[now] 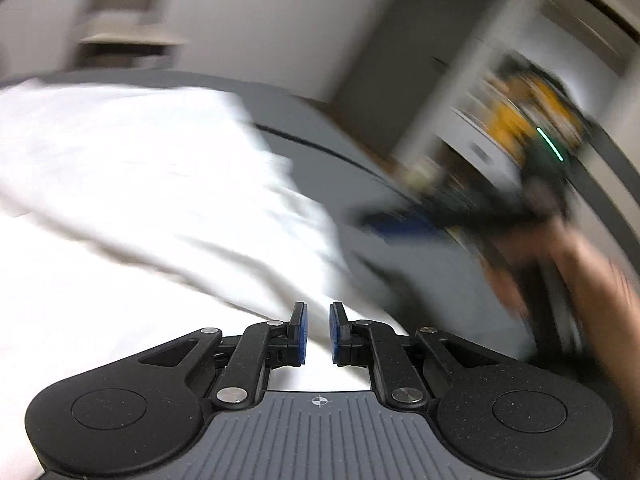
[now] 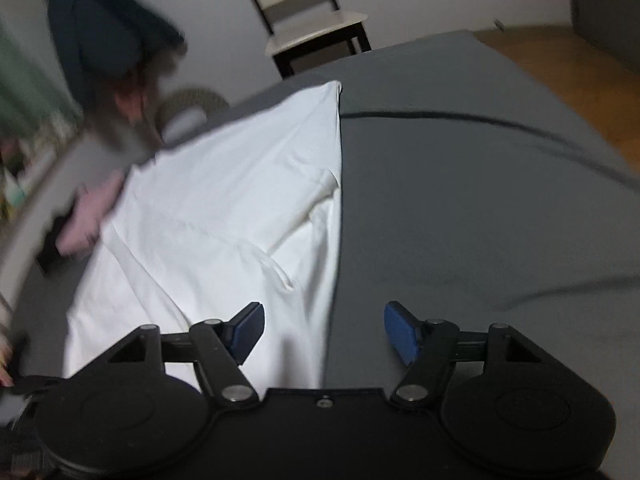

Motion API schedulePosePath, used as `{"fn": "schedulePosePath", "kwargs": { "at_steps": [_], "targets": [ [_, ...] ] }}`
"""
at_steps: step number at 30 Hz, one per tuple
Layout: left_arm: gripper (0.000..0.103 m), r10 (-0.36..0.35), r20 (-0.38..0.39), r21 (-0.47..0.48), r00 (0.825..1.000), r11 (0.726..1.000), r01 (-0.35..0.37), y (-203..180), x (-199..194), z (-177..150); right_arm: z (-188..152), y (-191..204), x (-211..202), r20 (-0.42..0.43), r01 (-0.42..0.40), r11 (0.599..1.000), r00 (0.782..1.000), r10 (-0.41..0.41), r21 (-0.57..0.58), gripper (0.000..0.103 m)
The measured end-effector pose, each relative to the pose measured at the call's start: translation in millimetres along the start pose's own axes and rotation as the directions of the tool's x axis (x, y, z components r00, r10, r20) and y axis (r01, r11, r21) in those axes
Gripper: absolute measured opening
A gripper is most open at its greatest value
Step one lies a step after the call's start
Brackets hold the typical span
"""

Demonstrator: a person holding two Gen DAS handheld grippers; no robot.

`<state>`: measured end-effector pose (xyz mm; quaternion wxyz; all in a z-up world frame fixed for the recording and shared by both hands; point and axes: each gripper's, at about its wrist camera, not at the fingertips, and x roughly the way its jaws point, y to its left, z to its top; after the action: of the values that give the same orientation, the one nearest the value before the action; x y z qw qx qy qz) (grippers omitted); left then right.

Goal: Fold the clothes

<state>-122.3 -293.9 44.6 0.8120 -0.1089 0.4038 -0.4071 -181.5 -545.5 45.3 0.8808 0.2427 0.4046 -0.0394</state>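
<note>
Right gripper (image 2: 324, 330) spread wide above straight right edge of white garment (image 2: 224, 216), lying flat on grey bedspread (image 2: 460, 200); left gripper (image 1: 318, 334) narrowly parted, empty, over cloth. Best gripped at hem corners, lifted evenly. Open bedspread to right; chair (image 2: 316, 32) well apart.

A bed (image 2: 460, 208) covered in a grey sheet carries a white garment (image 2: 224, 216) spread flat on its left part. A small pink cloth (image 2: 90, 216) lies just beside the garment's left edge.
</note>
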Motion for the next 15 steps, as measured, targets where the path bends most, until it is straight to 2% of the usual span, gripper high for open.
{"fn": "schedulePosePath", "kwargs": {
  "at_steps": [1,2,3,5,8,12,14,15],
  "targets": [
    [0.011,0.029,0.022,-0.064,0.999,0.998,-0.028,12,-4,6,-3,-2,-1,0.011,-0.022,1.000,1.000,0.022,0.016,0.066],
    [0.026,0.057,0.042,-0.122,0.998,0.991,-0.051,23,-7,11,-6,-5,-1,0.020,-0.044,0.999,0.999,0.044,0.028,0.070],
    [0.058,0.088,0.077,-0.164,0.993,0.984,-0.074,33,-13,17,-9,-5,0,0.014,-0.064,0.998,0.998,0.064,0.012,0.070],
    [0.092,0.157,0.165,-0.230,0.974,0.966,-0.116,51,-30,31,-15,-6,3,-0.001,-0.104,0.994,0.995,0.104,-0.016,0.070],
    [0.094,0.266,0.197,-0.305,0.944,0.931,-0.199,83,-50,58,-18,-14,7,-0.041,-0.153,0.988,0.987,0.153,0.025,0.070],
    [0.094,0.393,0.112,-0.402,0.913,0.858,-0.320,123,-51,90,-18,-19,8,-0.047,-0.172,0.984,0.984,0.174,0.047,0.072],
    [0.094,0.433,0.068,-0.413,0.899,0.833,-0.369,129,-37,100,-17,-22,9,-0.049,-0.182,0.982,0.982,0.185,0.058,0.072],
    [0.091,0.464,0.040,-0.398,0.885,0.820,-0.412,130,-27,106,-17,-23,9,-0.051,-0.187,0.980,0.980,0.190,0.064,0.073]
  ]
}}
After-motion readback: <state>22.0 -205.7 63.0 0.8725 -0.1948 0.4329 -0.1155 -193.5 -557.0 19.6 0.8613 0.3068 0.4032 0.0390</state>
